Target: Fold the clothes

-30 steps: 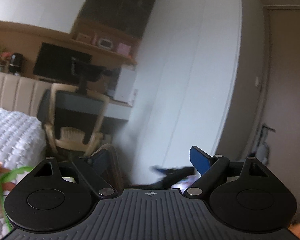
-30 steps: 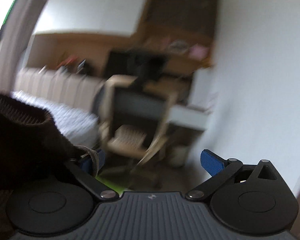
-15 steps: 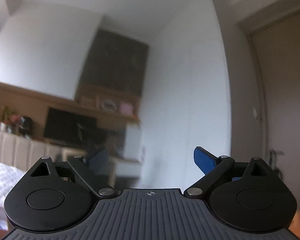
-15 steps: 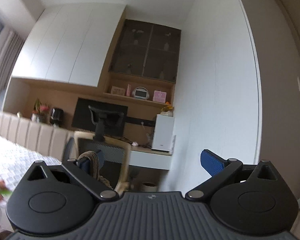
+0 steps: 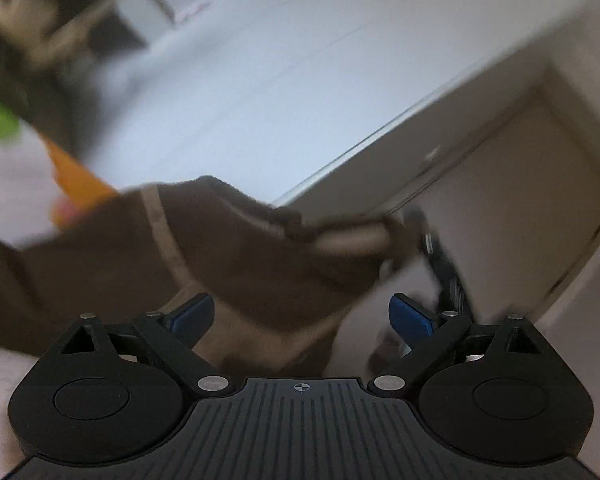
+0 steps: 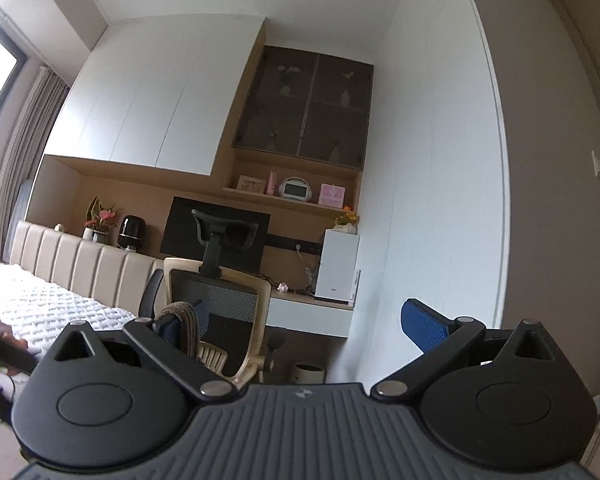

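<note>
In the blurred, tilted left wrist view a dark brown garment (image 5: 228,256) with a tan seam stretches across the middle, just beyond my left gripper (image 5: 300,316), whose blue pads stand wide apart with nothing between them. The other gripper's black frame (image 5: 440,256) shows at the garment's right end. In the right wrist view my right gripper (image 6: 304,320) is open; a brown-and-tan loop of the garment (image 6: 184,324) hangs over its left fingertip (image 6: 198,318). It points at the far wall, raised above the bed.
A bed with a white quilt (image 6: 40,308) and padded beige headboard (image 6: 80,264) lies at left. An office chair (image 6: 216,308), a desk with a monitor (image 6: 212,240) and a white box (image 6: 338,266) stand ahead. A door (image 5: 532,184) is at right.
The left gripper has swung and rolled sharply, so the brown garment and the other gripper now fill its view. The right gripper has risen slightly, with the fabric loop still on its left fingertip.
</note>
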A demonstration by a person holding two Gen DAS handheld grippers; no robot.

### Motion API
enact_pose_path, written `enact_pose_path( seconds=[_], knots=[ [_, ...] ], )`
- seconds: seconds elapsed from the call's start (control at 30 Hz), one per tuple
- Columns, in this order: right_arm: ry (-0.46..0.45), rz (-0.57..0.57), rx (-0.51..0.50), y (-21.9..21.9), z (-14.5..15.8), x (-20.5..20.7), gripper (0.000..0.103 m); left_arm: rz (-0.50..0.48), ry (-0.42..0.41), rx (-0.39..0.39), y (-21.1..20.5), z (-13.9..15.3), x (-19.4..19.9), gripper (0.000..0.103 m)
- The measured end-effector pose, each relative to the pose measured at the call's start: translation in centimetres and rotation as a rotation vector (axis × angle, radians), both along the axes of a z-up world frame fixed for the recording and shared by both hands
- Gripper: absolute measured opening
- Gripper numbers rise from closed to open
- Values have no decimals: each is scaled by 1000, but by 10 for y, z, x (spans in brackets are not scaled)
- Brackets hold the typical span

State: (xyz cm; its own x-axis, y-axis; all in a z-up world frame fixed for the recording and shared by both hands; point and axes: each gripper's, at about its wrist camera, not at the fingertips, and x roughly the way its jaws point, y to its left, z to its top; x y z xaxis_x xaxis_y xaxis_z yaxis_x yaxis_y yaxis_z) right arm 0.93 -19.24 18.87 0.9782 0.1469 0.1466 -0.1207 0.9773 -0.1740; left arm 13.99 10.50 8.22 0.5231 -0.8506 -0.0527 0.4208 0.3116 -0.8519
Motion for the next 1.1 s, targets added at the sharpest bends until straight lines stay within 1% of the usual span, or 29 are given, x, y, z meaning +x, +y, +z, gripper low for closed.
enact_pose_path(
  seconds=[0.1, 0.2, 0.3, 0.37, 0.43, 0.5, 0.57, 0.67, 0.7, 0.8, 0.87, 0.97, 1.03, 1.1],
  knots=[
    [4, -2, 8, -10, -1, -1, 102, 6, 43, -48, -12, -18, 32, 98],
    [9, -10, 30, -21, -3, 0, 102, 26, 102, -87, -19, -42, 46, 98],
    [27, -11, 54, -28, -8, 2, 102, 76, 107, -101, -18, -56, 54, 98],
    [37, -15, 60, -29, -11, 5, 102, 91, 122, -141, -21, -60, 67, 98],
    [57, -18, 71, -30, -14, 9, 102, 48, 101, -206, -30, -56, 80, 98],
    [80, -18, 82, -31, -17, 13, 102, 11, 45, -239, -37, -38, 87, 98],
    [107, -13, 107, -34, -19, 18, 102, 5, -31, -236, -39, -11, 82, 98],
    [131, -9, 162, -38, -23, 24, 102, 30, -184, -203, -27, 34, 51, 98],
    [136, -10, 179, -40, -24, 26, 102, 44, -236, -185, -22, 50, 37, 98],
    [100, -37, 208, -39, -21, 22, 102, 123, -412, -81, -8, 94, -14, 98],
    [62, -43, 229, -40, -16, 13, 102, 198, -526, 8, -5, 124, -49, 98],
    [-8, -30, 254, -39, -2, -6, 102, 297, -660, 105, -7, 156, -96, 98],
    [-54, -17, 260, -38, 9, -18, 102, 320, -724, 123, -7, 170, -121, 98],
    [-80, -2, 259, -34, 19, -25, 102, 343, -762, 156, -6, 183, -145, 98]
  ],
)
